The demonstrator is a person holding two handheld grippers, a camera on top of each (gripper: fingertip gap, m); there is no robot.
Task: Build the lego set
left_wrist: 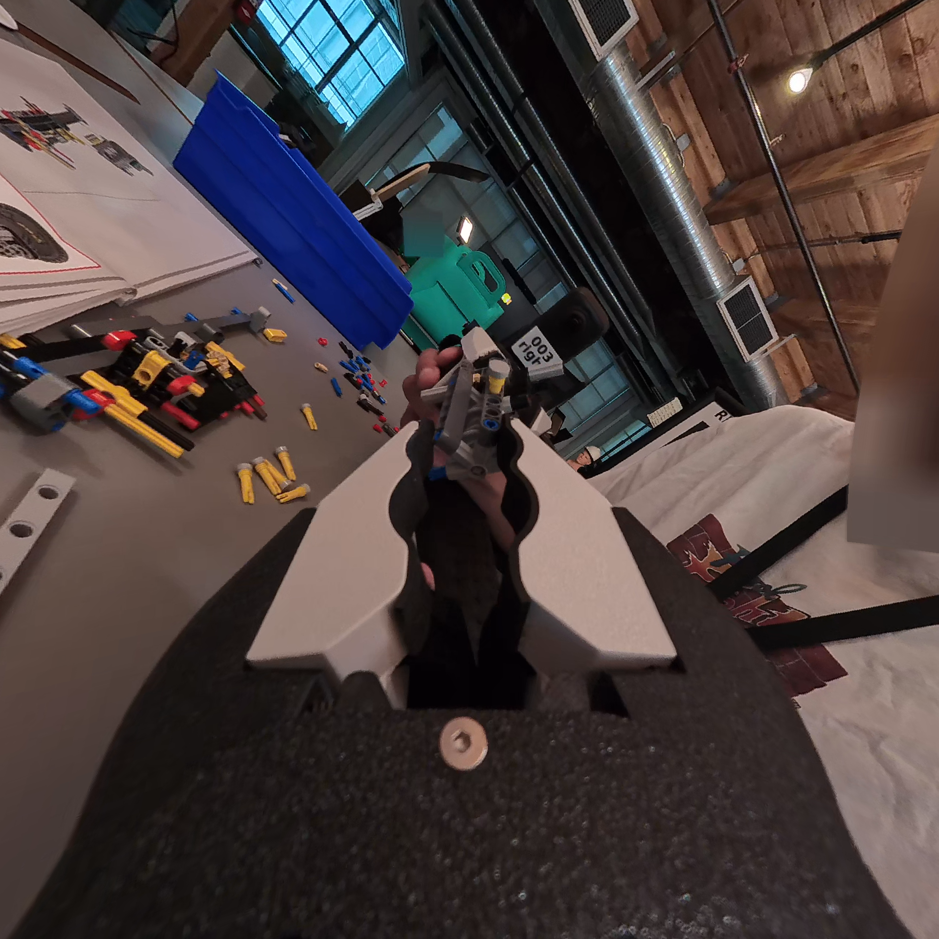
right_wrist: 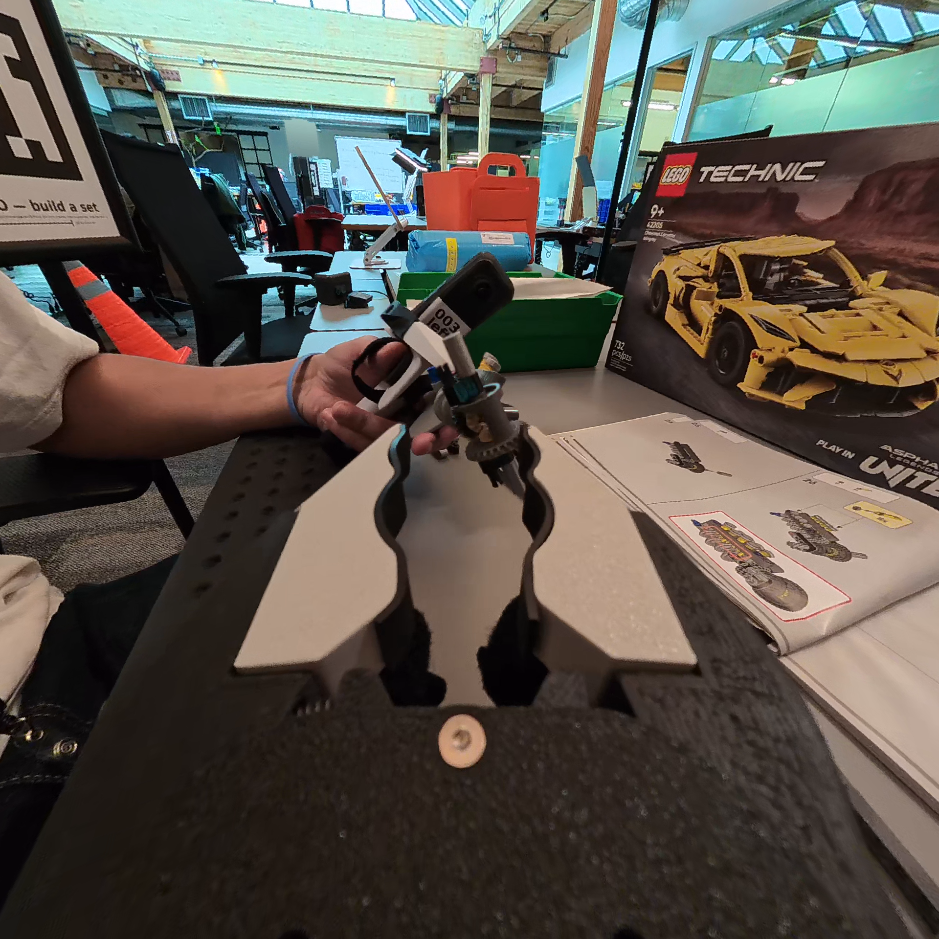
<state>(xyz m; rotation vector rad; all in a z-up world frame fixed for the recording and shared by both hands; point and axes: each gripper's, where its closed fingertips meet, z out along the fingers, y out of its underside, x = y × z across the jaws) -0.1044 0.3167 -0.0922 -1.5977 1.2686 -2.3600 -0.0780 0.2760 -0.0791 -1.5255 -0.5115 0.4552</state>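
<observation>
The left gripper [left_wrist: 465, 447] is tilted up toward the ceiling, its jaws nipped onto the lower end of a grey sub-assembly [left_wrist: 470, 406] with blue pins and a yellow-tipped peg. In the right wrist view a hand [right_wrist: 345, 396] carries that gripper at 12 o'clock, forearm coming in from 9. The right gripper [right_wrist: 465, 465] is level and pointed at it, jaws partly apart — the assembly's gear end sits between the tips, against the right finger [right_wrist: 533, 457]; a real grip cannot be told.

On the grey table [left_wrist: 127, 508] lie the bigger build [left_wrist: 127, 381] at 9 o'clock, loose yellow pins [left_wrist: 269, 475] and a blue bin [left_wrist: 289, 213]. Manual [right_wrist: 762, 518] at 3 o'clock, box [right_wrist: 792, 305] at 2 — an open workshop beyond.
</observation>
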